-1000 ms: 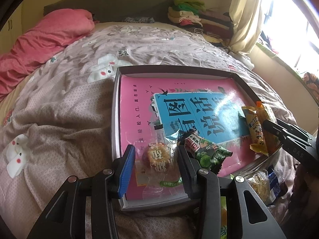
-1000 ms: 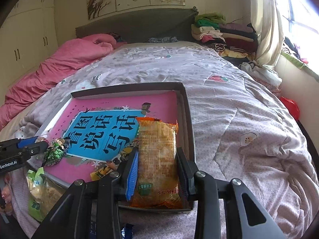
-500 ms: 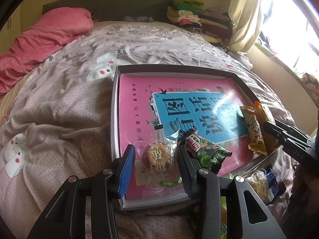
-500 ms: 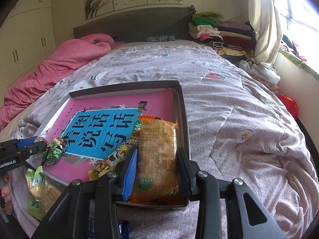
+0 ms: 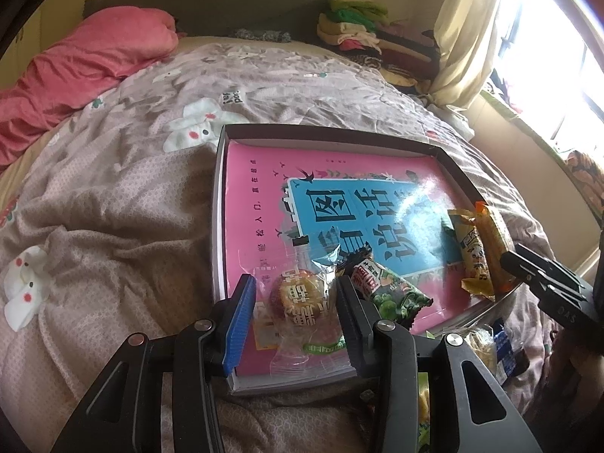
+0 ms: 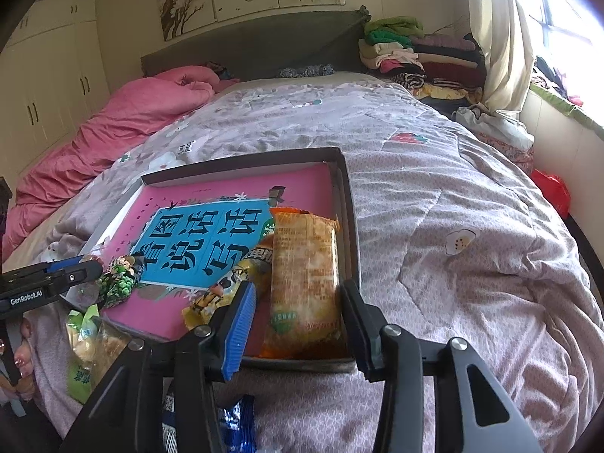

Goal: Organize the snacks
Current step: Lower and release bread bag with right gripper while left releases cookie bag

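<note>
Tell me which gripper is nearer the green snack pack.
Left. The left gripper sits right beside the green snack pack, straddling the round cake pack next to it. The right gripper, jaws opening around the orange cracker pack, is at the tray's opposite side.

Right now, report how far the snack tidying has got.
Done: green packet and yellow packet lie in the shallow dark box. In hand: right gripper is opening around the orange packet; left gripper straddles the clear-wrapped round cake. Left: loose packets beside the box.
</note>
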`<state>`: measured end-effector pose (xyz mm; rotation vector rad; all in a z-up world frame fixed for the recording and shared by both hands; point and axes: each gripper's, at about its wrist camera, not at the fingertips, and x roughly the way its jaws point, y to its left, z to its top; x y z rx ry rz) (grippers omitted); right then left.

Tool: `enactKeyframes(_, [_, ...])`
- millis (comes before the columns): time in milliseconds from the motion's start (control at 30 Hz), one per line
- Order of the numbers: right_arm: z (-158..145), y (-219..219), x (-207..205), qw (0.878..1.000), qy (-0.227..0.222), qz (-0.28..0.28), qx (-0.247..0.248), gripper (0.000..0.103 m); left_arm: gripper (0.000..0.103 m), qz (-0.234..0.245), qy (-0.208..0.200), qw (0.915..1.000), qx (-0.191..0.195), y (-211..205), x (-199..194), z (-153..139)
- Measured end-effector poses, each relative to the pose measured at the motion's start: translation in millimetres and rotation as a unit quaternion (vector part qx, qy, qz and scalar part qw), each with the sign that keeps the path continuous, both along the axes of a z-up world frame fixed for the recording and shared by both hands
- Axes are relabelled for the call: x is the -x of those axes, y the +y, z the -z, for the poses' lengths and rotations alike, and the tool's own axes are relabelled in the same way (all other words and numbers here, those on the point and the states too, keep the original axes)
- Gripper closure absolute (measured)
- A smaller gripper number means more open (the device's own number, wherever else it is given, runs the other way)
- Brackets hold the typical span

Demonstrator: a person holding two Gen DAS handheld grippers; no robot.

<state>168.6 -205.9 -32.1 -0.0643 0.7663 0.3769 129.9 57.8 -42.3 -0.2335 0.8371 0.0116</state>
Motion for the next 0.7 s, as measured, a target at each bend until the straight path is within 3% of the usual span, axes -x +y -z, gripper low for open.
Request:
enactKeyframes(433, [0.8, 7.5, 6.3, 1.0, 0.006, -0.025, -0.006, 0.057, 0.056, -0.007, -0.003, 0.9998, 0.017, 9.8, 2.5, -4.5])
enactKeyframes(700, [-2.1, 4.6, 6.3, 1.0, 0.003, -0.019, -0.017, 0.057, 0.047, -0.005, -0.008, 0.9998, 0.019, 9.8, 4.1, -7.0])
